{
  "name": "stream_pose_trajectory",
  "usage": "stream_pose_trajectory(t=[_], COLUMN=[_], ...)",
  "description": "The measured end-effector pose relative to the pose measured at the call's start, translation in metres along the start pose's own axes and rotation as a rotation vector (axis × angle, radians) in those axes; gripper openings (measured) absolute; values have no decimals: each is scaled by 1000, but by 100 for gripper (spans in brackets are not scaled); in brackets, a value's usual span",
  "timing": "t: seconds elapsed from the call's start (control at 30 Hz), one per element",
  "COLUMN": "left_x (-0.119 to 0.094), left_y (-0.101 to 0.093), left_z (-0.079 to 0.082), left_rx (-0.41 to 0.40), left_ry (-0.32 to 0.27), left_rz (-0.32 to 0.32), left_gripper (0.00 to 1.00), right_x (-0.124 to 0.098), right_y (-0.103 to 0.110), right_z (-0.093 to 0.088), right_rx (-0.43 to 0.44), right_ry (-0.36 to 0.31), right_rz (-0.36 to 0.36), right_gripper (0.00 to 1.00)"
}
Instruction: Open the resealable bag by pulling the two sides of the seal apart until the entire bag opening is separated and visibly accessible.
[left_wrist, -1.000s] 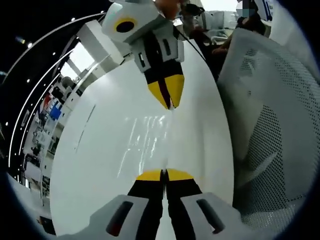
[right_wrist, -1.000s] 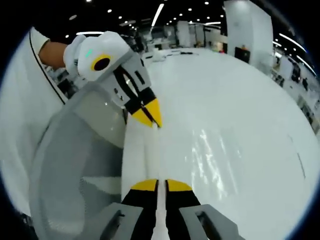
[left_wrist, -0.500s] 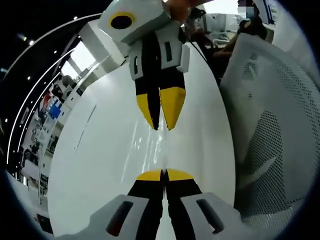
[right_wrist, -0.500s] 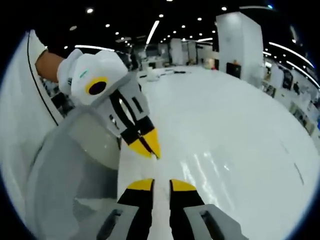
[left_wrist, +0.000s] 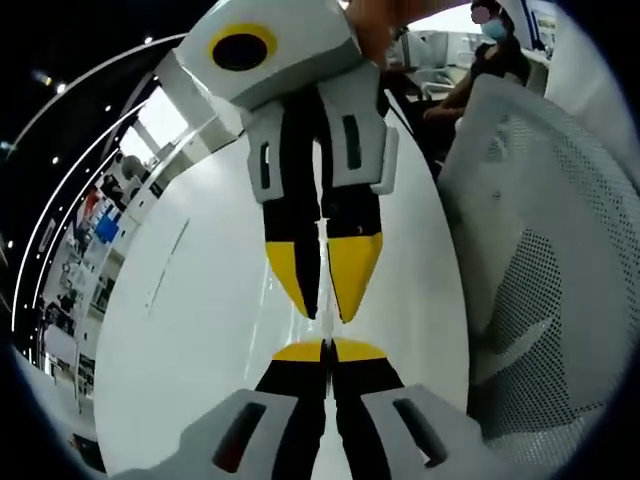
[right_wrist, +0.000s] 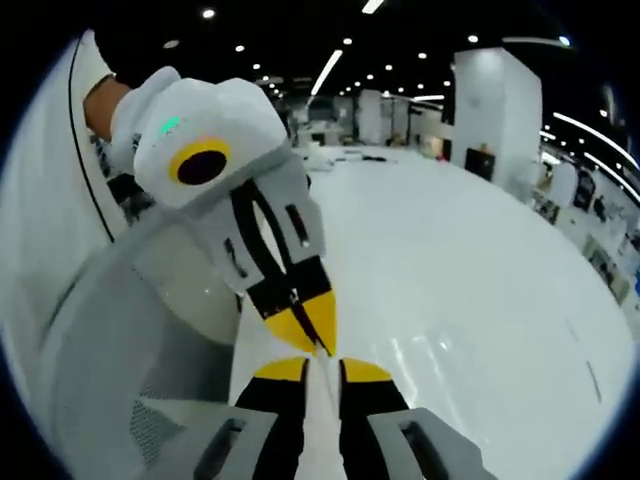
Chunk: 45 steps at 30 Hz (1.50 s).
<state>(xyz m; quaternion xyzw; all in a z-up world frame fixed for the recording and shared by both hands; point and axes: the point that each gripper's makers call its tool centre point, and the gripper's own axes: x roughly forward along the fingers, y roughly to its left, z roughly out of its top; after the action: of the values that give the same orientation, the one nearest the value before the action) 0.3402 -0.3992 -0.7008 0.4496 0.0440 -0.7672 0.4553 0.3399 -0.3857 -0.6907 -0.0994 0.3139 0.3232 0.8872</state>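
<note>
While we bring both tips nose to nose over the white counter (left_wrist: 180, 330), left gripper (left_wrist: 324, 345) reads closed, right gripper (right_wrist: 314, 366) slightly parted; we cannot make out the clear bag, presumably pinched between for pulling.

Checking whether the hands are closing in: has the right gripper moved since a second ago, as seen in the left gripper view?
Yes. The right gripper has come closer to the left gripper; its tips now nearly meet the left tips, over the white table.

Bright ceiling lights glare off the glossy white table (right_wrist: 480, 300); strong fisheye bending at edges.
</note>
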Motion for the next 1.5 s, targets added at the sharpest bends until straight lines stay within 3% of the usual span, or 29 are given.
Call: stream_pose_trajectory(t=[0.47,0.77,1.1,1.5], left_x=[-3,1,2,1], left_y=[-1,-2,-2,0], left_z=[5,2,-8,-17], left_rx=[-19,-64,-96,-113], left_ry=[-19,-7,20,39], left_rz=[-14,-26,-30,-23], left_gripper=[0,0,0,0], right_x=[3,5,-3,-26], right_y=[5,4,0,-7], right_z=[1,-3,-24,-51], right_rx=[-58,-40,-25,13], right_ry=[23,54,128,161], right_rz=[4,5,-1,-38], right_gripper=[0,0,0,0])
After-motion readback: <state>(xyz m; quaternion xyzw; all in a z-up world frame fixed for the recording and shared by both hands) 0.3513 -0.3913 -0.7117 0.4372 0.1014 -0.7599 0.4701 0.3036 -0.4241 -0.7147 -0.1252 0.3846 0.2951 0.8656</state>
